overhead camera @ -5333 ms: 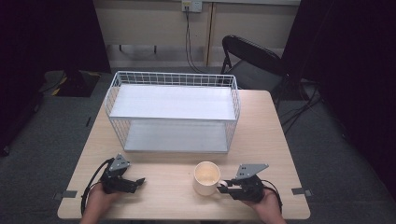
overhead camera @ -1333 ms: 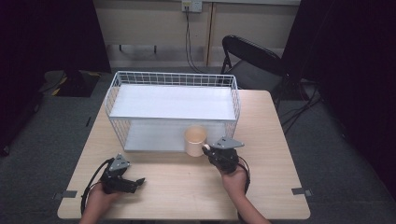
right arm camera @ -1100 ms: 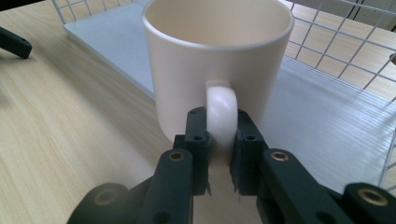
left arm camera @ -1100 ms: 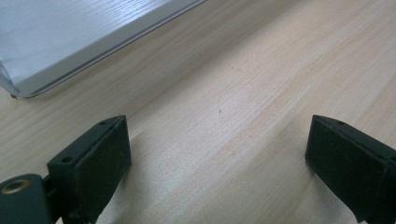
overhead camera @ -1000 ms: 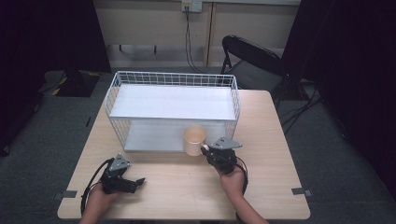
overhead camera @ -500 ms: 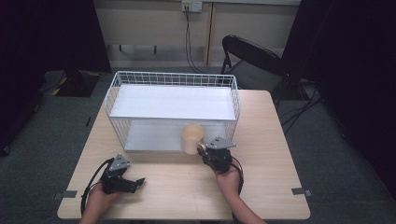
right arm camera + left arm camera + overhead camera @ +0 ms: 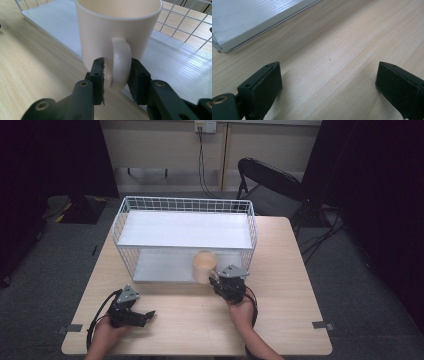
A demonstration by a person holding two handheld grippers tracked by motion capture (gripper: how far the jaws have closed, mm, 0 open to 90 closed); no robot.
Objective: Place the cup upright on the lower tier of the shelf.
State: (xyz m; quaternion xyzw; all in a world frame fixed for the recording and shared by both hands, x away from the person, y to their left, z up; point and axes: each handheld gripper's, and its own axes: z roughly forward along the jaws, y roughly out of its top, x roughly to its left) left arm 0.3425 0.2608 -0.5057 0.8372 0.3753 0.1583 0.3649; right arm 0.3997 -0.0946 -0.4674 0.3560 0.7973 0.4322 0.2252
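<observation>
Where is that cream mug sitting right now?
In the high view, the cream mug is at the open front of the white wire rack, right of centre, its handle clamped by the right gripper.

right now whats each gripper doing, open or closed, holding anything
Left gripper: open, holding nothing, low over the table.
Right gripper: shut on the handle of the cream mug, at the wire rack's open front.

The high view looks forward and down on the whole surface (image 7: 280, 320). Both gripper views sit low and close, sharing the wire rack's (image 7: 185, 205) white bottom shelf (image 7: 249, 22).
</observation>
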